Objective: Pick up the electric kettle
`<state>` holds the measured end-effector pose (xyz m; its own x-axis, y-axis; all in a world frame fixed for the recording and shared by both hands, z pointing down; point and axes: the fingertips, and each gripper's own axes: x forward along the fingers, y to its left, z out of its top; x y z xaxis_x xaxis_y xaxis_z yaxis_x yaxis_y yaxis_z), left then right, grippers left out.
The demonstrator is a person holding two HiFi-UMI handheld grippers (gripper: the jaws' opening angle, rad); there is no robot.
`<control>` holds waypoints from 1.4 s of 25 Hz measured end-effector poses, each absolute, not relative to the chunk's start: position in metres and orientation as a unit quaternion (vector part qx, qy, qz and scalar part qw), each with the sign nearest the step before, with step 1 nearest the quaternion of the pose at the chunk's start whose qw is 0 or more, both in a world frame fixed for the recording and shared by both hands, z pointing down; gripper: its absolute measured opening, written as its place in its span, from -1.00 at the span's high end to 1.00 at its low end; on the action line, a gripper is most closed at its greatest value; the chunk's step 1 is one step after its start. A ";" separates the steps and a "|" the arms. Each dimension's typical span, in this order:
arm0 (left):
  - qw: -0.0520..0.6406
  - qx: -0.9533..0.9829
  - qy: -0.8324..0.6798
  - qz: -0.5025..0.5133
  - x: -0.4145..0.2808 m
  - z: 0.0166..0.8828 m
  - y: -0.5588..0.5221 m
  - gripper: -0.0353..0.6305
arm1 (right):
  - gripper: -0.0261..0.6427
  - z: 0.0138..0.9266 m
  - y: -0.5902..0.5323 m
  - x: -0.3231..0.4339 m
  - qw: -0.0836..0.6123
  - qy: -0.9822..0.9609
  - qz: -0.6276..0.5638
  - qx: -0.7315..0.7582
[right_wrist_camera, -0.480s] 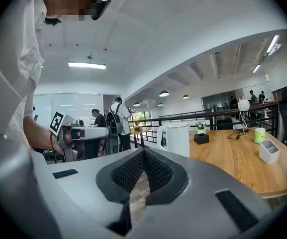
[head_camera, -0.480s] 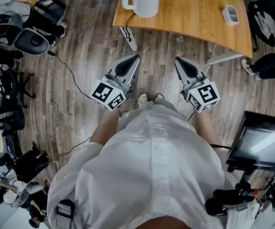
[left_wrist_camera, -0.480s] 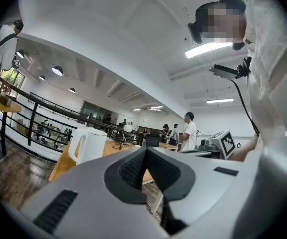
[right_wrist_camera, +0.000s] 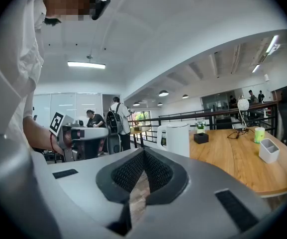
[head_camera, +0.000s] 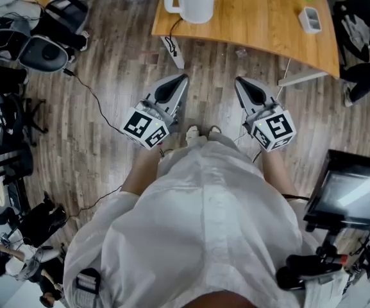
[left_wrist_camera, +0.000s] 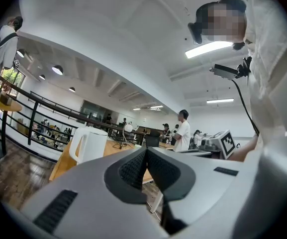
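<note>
Wood floor [head_camera: 108,76] spreads under you, with the table [head_camera: 255,24] ahead. The kettle [head_camera: 196,0] stands upright at its left end, well apart from your 2 tools. Your left gripper [head_camera: 183,77] and right gripper [head_camera: 238,81] sit side by side, jaws fully closed and holding nothing.

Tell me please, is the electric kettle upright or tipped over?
Upright. The white electric kettle stands on its base on the wooden table, handle out to one side; both gripper views also show it vertical.

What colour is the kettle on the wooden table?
The kettle is plain white. It shows best in the head view.
</note>
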<state>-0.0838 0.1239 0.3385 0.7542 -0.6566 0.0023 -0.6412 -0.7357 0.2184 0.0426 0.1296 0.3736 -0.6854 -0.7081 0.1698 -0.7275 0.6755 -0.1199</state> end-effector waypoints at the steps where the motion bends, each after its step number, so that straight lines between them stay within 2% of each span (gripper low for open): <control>1: 0.104 0.931 -0.348 -0.038 -0.084 0.339 0.123 0.88 | 0.89 0.374 0.129 0.043 0.055 -0.914 0.089 0.393; 9: 0.106 0.931 -0.347 -0.038 -0.085 0.339 0.122 0.88 | 0.89 0.372 0.128 0.041 0.052 -0.915 0.088 0.391; 14: 0.107 0.931 -0.346 -0.036 -0.081 0.345 0.112 0.88 | 0.89 0.369 0.117 0.045 0.021 -0.919 0.093 0.383; 35: 0.110 0.932 -0.343 -0.029 -0.075 0.346 0.110 0.88 | 0.88 0.372 0.115 0.048 0.016 -0.921 0.105 0.375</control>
